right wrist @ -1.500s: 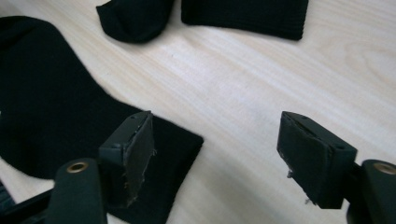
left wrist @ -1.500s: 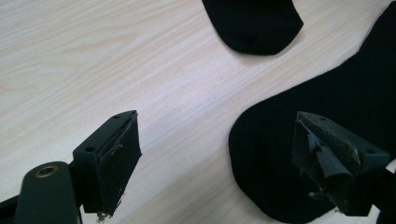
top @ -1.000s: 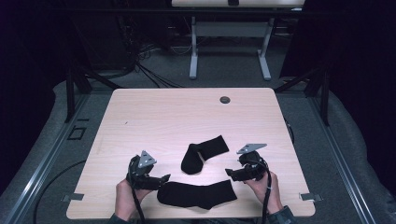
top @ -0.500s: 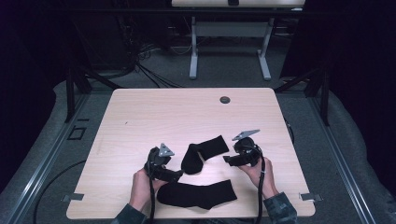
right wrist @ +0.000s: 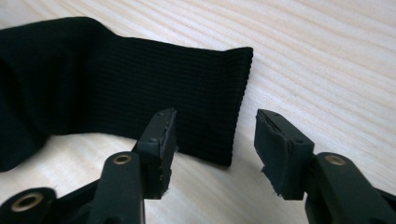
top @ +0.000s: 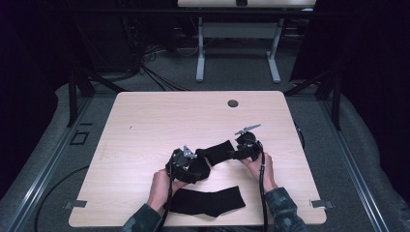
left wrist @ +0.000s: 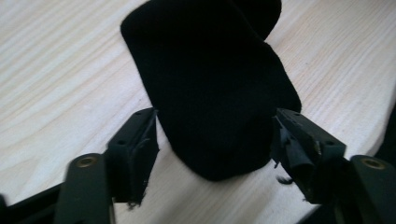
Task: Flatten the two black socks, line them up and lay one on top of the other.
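Observation:
A black sock (top: 218,151) lies bent on the wooden table (top: 159,121), between my two grippers. My left gripper (top: 186,163) is at its rounded toe end (left wrist: 210,93). The toe sits between the open jaws, which have just been closing, and the pads (left wrist: 142,151) stand beside the cloth without squeezing it. My right gripper (top: 241,151) is at the ribbed cuff (right wrist: 219,93). Its jaws have also been closing and straddle the cuff's corner, one fingertip (right wrist: 161,133) over the cloth, the other over bare wood. In its own view the right gripper (right wrist: 215,128) is open.
A second black sock (top: 208,201) lies flat near the table's front edge, between the person's forearms. A small dark round cap (top: 233,103) sits at the far edge. Beyond the table stand the legs of another table (top: 199,53) and floor cables.
Both hands moved away from the near sock and inward to the far sock, the left to its toe, the right to its cuff. Both pairs of jaws have narrowed.

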{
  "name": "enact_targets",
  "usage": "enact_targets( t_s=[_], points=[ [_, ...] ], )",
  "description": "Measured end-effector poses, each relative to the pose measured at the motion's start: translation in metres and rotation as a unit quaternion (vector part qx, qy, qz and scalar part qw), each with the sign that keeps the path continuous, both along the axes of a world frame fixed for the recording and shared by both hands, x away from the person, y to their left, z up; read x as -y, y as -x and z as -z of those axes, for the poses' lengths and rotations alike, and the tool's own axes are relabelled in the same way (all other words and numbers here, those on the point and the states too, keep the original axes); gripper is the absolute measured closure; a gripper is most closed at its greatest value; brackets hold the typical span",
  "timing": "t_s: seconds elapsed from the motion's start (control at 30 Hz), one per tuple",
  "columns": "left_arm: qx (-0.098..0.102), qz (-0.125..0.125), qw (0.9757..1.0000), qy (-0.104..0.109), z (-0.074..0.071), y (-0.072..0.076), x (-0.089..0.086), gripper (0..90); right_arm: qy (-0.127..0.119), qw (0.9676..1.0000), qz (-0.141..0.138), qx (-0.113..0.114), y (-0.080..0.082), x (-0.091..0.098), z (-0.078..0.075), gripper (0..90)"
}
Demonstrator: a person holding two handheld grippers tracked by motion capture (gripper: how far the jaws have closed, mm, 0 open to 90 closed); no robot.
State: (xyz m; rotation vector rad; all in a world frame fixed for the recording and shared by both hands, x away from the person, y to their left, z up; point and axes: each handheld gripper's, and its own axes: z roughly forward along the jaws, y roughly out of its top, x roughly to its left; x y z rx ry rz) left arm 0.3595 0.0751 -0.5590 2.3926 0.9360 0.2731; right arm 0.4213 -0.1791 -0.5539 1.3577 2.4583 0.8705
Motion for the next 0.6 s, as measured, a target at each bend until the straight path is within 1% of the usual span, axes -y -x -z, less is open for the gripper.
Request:
enact_targets(
  t_s=[0.03, 0.1, 0.13, 0.23, 0.27, 0.3, 0.33, 0.37, 0.4, 0.43, 0.47, 0.5, 0.53, 0.57, 0.6],
  points=[
    [-0.007, 0.003, 0.9999, -0.007, 0.002, -0.001, 0.002, 39.9, 0.006, 1.0000, 0.001, -0.005, -0.003, -0.002, 0.004, 51.7],
    [-0.011, 0.006, 0.9999, -0.002, 0.003, -0.001, 0.002, 44.1, 0.004, 1.0000, 0.002, -0.005, -0.004, -0.004, 0.007, 54.3],
    [-0.011, 0.007, 0.9999, -0.002, 0.002, -0.001, 0.001, 47.2, 0.007, 0.9999, 0.001, -0.009, -0.005, -0.004, 0.007, 55.9],
    [-0.014, 0.011, 0.9998, -0.002, 0.002, -0.001, -0.001, 54.8, 0.007, 1.0000, 0.000, -0.005, -0.005, -0.005, 0.010, 62.8],
    [-0.015, 0.011, 0.9998, -0.003, 0.002, 0.000, -0.002, 57.5, 0.011, 0.9999, -0.003, -0.005, -0.006, -0.004, 0.009, 65.0],
    [-0.015, 0.011, 0.9998, -0.003, 0.002, 0.000, -0.002, 62.7, 0.011, 0.9999, -0.003, -0.005, -0.006, -0.004, 0.009, 65.0],
    [-0.014, 0.012, 0.9998, -0.002, 0.002, 0.000, -0.002, 62.7, 0.011, 0.9999, -0.001, -0.003, -0.005, -0.005, 0.010, 67.6],
    [-0.018, 0.018, 0.9997, 0.000, 0.001, 0.000, -0.005, 72.6, 0.008, 1.0000, 0.001, -0.002, -0.005, -0.005, 0.010, 72.2],
    [-0.018, 0.018, 0.9997, 0.000, 0.001, 0.000, -0.005, 76.5, 0.008, 1.0000, 0.001, -0.002, -0.005, -0.005, 0.010, 72.2],
    [-0.017, 0.019, 0.9997, -0.001, 0.001, 0.000, -0.006, 79.2, -0.001, 1.0000, 0.000, -0.004, -0.005, -0.004, 0.011, 77.0],
    [-0.013, 0.021, 0.9997, -0.006, 0.001, 0.001, -0.007, 80.9, -0.004, 1.0000, -0.002, -0.003, -0.005, -0.003, 0.011, 78.4],
    [-0.011, 0.021, 0.9997, -0.009, 0.001, 0.001, -0.008, 82.0, 0.000, 1.0000, -0.005, -0.009, -0.005, -0.002, 0.010, 79.6],
    [-0.009, 0.021, 0.9997, -0.012, 0.001, 0.001, -0.009, 82.6, -0.003, 1.0000, -0.003, -0.008, -0.005, -0.002, 0.010, 80.3],
    [-0.008, 0.023, 0.9996, -0.016, 0.000, 0.001, -0.010, 83.2, 0.000, 0.9999, -0.006, -0.008, -0.004, -0.002, 0.009, 80.9],
    [-0.005, 0.022, 0.9996, -0.019, 0.000, 0.002, -0.011, 83.5, -0.002, 1.0000, -0.004, -0.003, -0.003, -0.002, 0.010, 81.5]
  ],
)
